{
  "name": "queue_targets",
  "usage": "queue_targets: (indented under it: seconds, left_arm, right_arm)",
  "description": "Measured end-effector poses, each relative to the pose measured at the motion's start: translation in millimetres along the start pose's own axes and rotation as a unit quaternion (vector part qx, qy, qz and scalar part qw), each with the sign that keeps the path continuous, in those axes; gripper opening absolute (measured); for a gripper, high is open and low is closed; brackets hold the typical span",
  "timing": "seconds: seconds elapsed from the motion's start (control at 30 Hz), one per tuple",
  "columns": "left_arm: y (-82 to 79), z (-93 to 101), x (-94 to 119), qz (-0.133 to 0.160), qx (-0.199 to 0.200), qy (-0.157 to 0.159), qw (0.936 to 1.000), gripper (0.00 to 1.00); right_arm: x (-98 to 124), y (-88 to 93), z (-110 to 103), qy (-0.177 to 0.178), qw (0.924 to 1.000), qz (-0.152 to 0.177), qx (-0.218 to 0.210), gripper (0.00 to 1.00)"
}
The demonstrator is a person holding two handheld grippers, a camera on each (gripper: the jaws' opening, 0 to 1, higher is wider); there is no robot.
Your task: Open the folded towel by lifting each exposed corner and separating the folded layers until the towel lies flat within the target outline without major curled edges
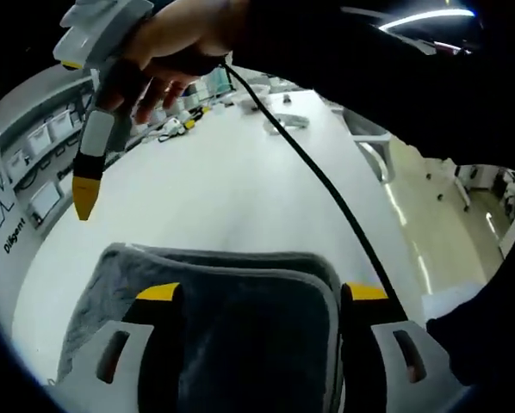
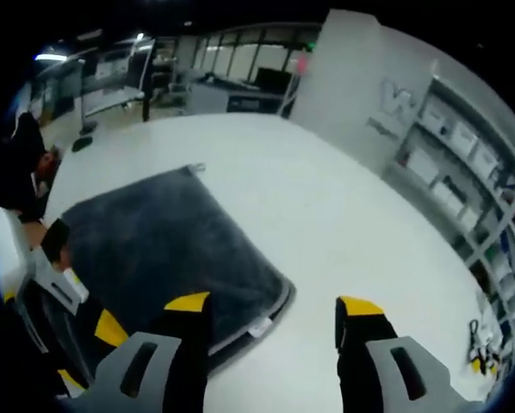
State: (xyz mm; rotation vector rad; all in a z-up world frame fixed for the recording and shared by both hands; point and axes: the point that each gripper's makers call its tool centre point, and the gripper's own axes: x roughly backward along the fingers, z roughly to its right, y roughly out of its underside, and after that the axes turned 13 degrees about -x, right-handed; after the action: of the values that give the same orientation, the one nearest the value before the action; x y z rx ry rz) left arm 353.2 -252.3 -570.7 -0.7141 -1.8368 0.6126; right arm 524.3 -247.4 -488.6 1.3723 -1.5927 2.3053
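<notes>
Grey towel, one, folded, lies on the white table right under my left gripper, whose jaws stand wide astride its far edge, holding nothing. In the right gripper view the towel sits left of my right gripper, jaws wide and empty, its near corner just beside the left jaw. I judge the right nearer that corner. Beyond, shelves

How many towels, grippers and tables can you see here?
Towel: 1, dark grey, folded.
Grippers: 2, the left gripper and the right gripper.
Table: 1, white.
Total: 4
</notes>
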Motion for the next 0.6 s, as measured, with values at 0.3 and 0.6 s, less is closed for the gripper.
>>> queue_targets:
  seconds: [0.3, 0.6]
  left_arm:
    - [2.5, 8.3, -5, -0.006, -0.003, 0.014, 0.9999, 0.54]
    - [-1.8, 12.8, 0, 0.001, -0.003, 0.027, 0.9996, 0.42]
  right_arm:
    - [-1, -2.0, -1, -0.001, 1.0, -0.001, 0.005, 0.54]
    - [-6, -0.2, 9, 0.001, 1.0, -0.007, 0.004, 0.54]
